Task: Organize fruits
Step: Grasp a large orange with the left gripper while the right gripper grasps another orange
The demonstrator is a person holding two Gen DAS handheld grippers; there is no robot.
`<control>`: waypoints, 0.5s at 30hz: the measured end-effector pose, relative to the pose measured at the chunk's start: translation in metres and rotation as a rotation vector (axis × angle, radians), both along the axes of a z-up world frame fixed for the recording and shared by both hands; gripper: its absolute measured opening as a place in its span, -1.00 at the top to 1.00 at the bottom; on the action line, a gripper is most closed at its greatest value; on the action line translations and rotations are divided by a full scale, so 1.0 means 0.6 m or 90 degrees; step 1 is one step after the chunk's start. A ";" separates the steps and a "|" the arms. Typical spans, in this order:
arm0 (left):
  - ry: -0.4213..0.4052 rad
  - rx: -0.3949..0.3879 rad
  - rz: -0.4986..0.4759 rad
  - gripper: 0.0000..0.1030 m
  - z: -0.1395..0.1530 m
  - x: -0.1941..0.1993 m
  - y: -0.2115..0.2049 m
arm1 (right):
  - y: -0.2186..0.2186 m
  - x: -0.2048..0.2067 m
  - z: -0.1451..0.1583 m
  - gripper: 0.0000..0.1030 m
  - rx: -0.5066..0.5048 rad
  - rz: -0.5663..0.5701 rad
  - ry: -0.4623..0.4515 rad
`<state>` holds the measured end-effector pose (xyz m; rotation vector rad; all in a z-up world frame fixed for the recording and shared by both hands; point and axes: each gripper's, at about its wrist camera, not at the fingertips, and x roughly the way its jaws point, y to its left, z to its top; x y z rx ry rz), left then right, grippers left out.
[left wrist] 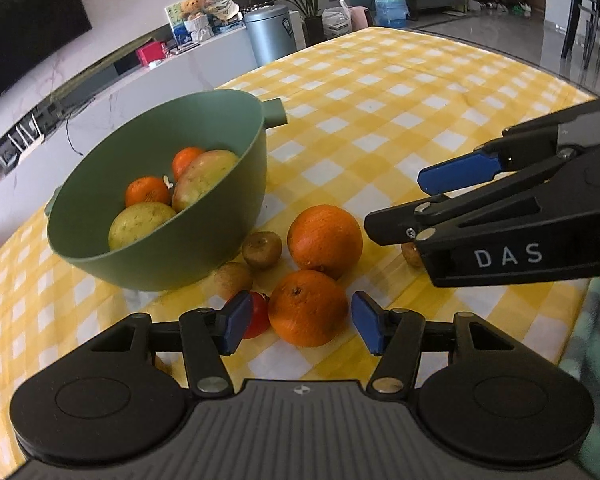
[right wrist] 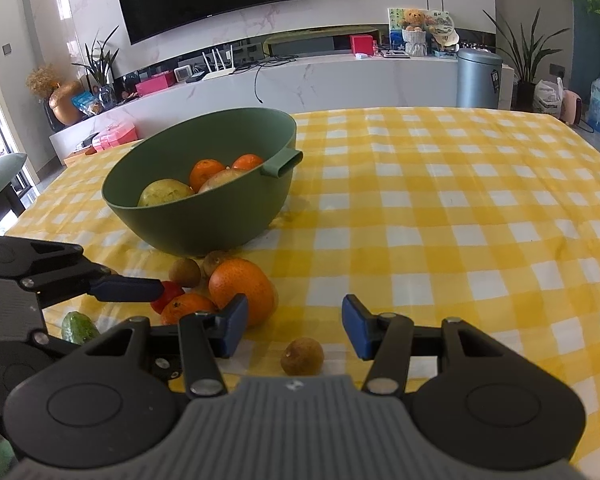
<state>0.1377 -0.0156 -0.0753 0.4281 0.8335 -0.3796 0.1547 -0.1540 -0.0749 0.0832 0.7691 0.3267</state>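
Yellow-checked surface (left wrist: 380, 92) – green bowl (left wrist: 204, 248) already holds several fruits | step: picking loose fruit beside bowl | left tool (left wrist: 296, 322) open, astride near orange (left wrist: 308, 308), pads not touching | right tool (right wrist: 294, 326) open over small brown fruit (right wrist: 302, 356) | next: close, lift over rim – second orange (left wrist: 325, 240) and red fruit (left wrist: 258, 318) crowd close.

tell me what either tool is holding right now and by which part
Nothing is held. The left tool is open around an orange, pads not touching; the right tool is open above a small brown fruit.
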 end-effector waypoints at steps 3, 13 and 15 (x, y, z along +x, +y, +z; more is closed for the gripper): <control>-0.016 0.031 -0.014 -0.27 -0.006 -0.003 -0.011 | 0.002 0.001 -0.002 0.02 -0.002 0.002 0.002; -0.013 0.022 -0.021 0.04 -0.005 -0.006 -0.019 | 0.005 0.003 -0.006 0.02 -0.007 0.002 0.006; -0.008 0.003 -0.006 0.04 0.000 -0.004 -0.011 | 0.005 0.004 -0.007 0.02 -0.006 0.003 0.005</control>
